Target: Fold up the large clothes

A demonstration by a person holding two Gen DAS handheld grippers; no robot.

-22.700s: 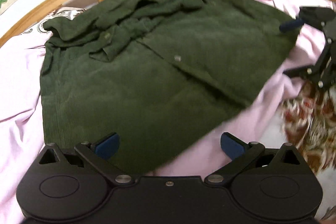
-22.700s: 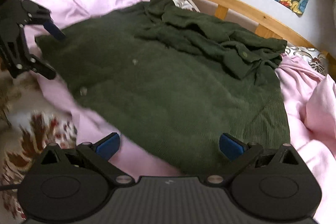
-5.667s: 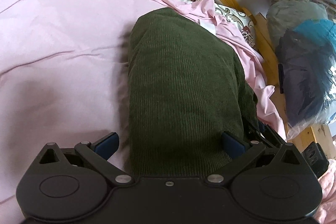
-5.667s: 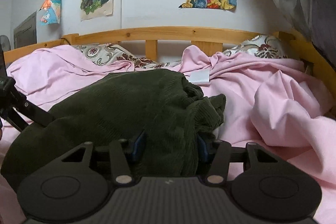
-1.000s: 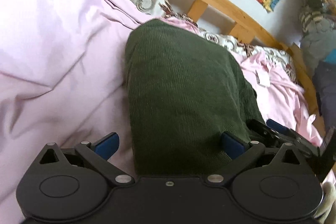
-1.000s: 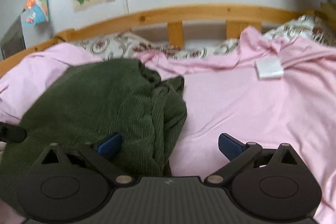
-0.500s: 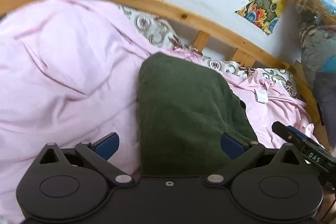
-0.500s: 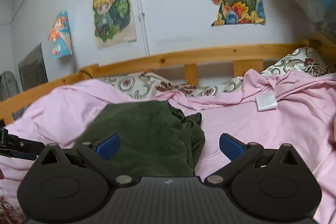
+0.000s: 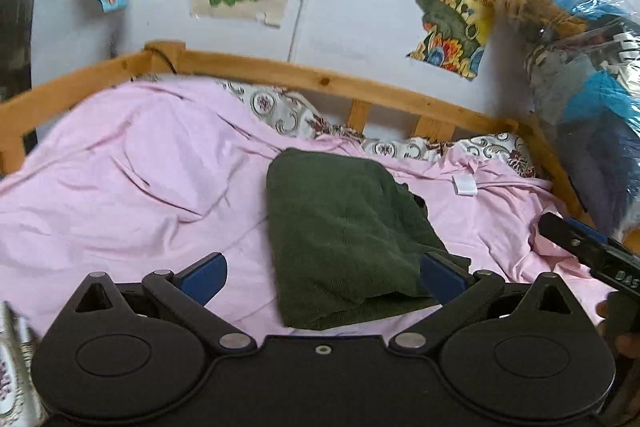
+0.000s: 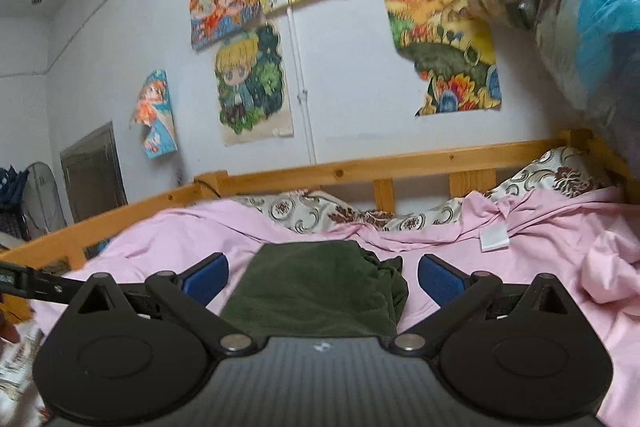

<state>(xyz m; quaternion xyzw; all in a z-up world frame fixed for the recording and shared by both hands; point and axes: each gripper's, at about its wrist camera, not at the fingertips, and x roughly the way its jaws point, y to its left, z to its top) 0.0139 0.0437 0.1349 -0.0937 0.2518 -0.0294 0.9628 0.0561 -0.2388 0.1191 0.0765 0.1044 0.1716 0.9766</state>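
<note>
**Resting folded on the bed, both grippers spread above it**

Lying as a compact folded bundle, the green corduroy garment (image 9: 344, 227) sits on the pink sheet (image 9: 132, 195) near the middle of the bed, its far edge close to the patterned pillows (image 9: 276, 111) under the wooden headboard rail (image 9: 320, 79). Its left side is a straight, clean fold; its right side is looser, with layers and a dark tuck showing at the upper right corner. The near edge lies just ahead of the left gripper (image 9: 322, 273).

The left gripper's blue-padded fingers (image 9: 204, 273) stand wide apart and hold nothing, off the cloth. The right gripper (image 10: 322, 275) is likewise spread and empty, with the garment (image 10: 320, 287) framed between its fingers from a low angle.

Bare sheet stretches broadly to the left of the bundle, rumpled into ridges. To the right there is a narrower strip of sheet, carrying a white tag (image 9: 464, 184), before the wooden side rail (image 9: 556, 167) and the bagged items (image 9: 592, 99) beyond it.
</note>
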